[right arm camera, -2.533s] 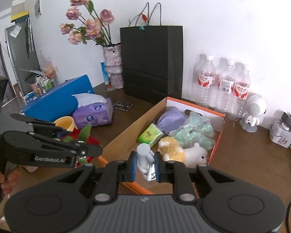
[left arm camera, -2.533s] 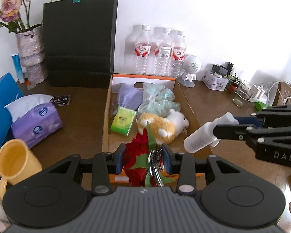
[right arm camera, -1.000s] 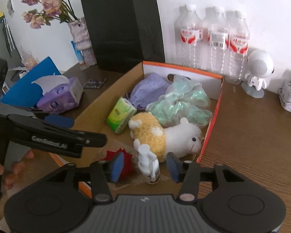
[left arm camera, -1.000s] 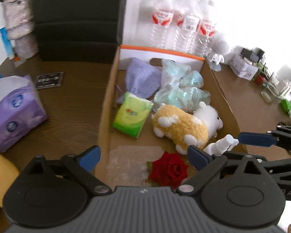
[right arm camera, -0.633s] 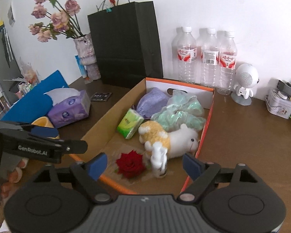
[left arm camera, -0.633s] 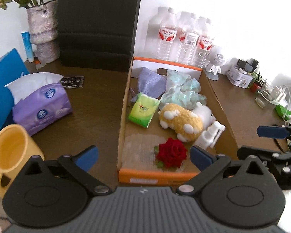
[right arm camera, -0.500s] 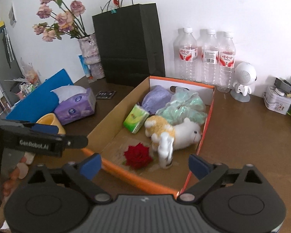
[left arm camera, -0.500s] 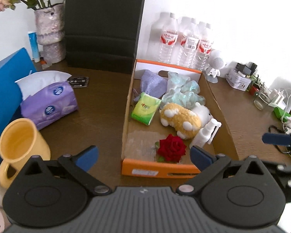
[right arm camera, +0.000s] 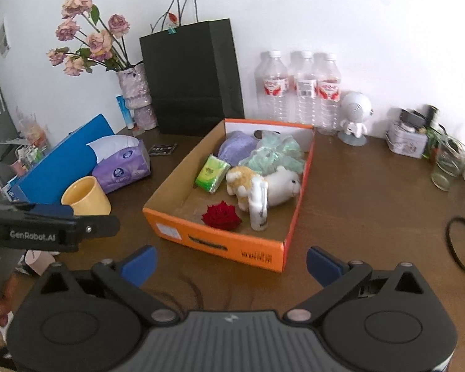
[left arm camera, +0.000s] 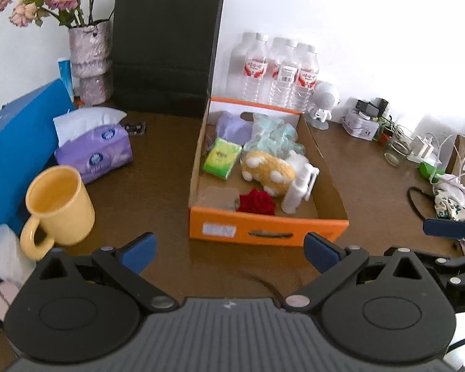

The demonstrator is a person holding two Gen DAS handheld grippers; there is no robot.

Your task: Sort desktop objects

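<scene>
An orange cardboard box [left arm camera: 268, 229] [right arm camera: 214, 241] stands in the middle of the brown table. Inside lie a red rose [left arm camera: 257, 202] [right arm camera: 221, 215], a white spray bottle [left arm camera: 299, 187] [right arm camera: 259, 206], a plush sheep [left arm camera: 271, 170] [right arm camera: 263, 183], a green tissue pack [left arm camera: 221, 158] [right arm camera: 212, 169] and soft purple and pale green bundles. My left gripper [left arm camera: 229, 249] is open and empty, hanging in front of the box. Just as wide stands my right gripper [right arm camera: 231, 263], empty, also short of the box's front wall.
Left of the box stand a yellow mug [left arm camera: 59, 206], a purple tissue pack [left arm camera: 94, 152] and a blue folder [left arm camera: 12, 152]. Behind are a black paper bag [right arm camera: 195, 77], a flower vase, three water bottles [right arm camera: 297, 88] and a white robot figure. A glass [right arm camera: 448, 162] and cables lie at right.
Both grippers have let go and pulled back from the box, rising a little. The rose and the spray bottle now lie in the box, and the box looks smaller and farther away.
</scene>
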